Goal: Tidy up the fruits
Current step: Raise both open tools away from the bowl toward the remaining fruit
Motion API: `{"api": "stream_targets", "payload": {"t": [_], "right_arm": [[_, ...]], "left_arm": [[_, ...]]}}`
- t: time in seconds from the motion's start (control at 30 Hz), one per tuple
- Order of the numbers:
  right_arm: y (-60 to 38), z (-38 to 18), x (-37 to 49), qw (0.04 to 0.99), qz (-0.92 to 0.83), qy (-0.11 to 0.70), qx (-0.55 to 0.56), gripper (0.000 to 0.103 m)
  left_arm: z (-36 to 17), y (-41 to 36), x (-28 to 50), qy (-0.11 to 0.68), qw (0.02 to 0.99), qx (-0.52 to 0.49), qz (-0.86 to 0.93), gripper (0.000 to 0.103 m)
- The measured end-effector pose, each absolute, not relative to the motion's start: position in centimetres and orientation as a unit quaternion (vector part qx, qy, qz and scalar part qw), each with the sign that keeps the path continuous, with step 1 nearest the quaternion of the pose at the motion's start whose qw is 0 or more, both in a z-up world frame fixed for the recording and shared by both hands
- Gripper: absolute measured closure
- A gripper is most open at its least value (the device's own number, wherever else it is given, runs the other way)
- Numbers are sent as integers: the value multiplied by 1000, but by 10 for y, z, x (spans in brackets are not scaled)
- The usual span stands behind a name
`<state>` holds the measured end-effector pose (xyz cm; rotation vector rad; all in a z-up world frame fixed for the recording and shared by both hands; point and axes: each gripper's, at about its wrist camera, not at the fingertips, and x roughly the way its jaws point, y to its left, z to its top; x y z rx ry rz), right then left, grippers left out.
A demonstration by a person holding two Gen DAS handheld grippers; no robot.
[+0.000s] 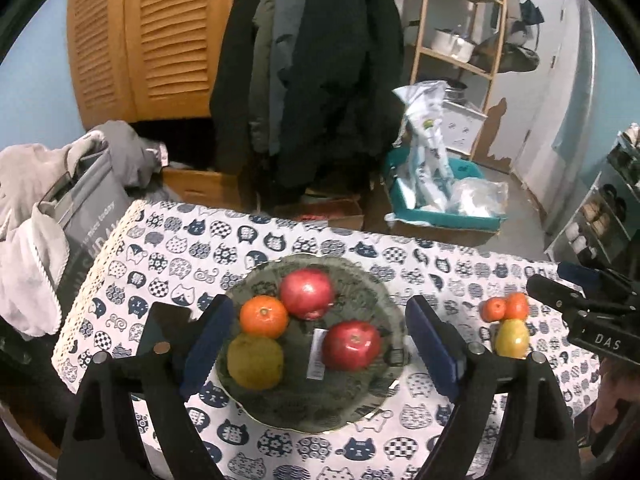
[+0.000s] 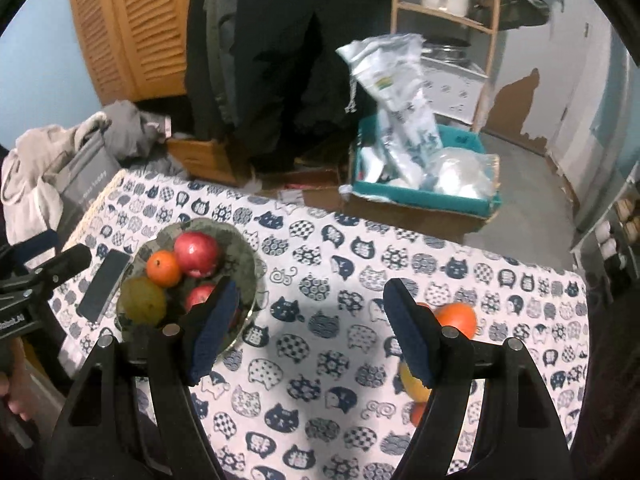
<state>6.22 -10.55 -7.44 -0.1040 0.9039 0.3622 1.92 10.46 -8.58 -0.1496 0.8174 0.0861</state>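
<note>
A green patterned plate on the cat-print tablecloth holds two red apples, an orange and a green-brown fruit. My left gripper is open and empty, its fingers either side of the plate, above it. To the right lie two small oranges and a yellow-green mango. My right gripper is open and empty over bare cloth between the plate and an orange. The mango is partly hidden behind its right finger.
A dark phone lies left of the plate. Clothes and a grey box sit at the table's left end. Beyond the far edge are hanging coats, a teal box with bags and a wooden shelf.
</note>
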Motion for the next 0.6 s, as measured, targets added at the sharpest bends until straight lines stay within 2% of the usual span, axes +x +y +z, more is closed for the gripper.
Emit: {"api": "stream_targets", "payload": {"t": [0.17,0.3,0.6], "right_arm": [[-129,-62,48,890,161,423,-49,27],[-148,-58,37,894,149,420,-48,27],[-197,-61,22,899,113,421,-41,27]], "left_arm": [[-75,83,15,389,919,-60,23,12],[-69,68,12,384,922,-46,15,2],[-71,28,19,396,917,-31,-11,2]]}}
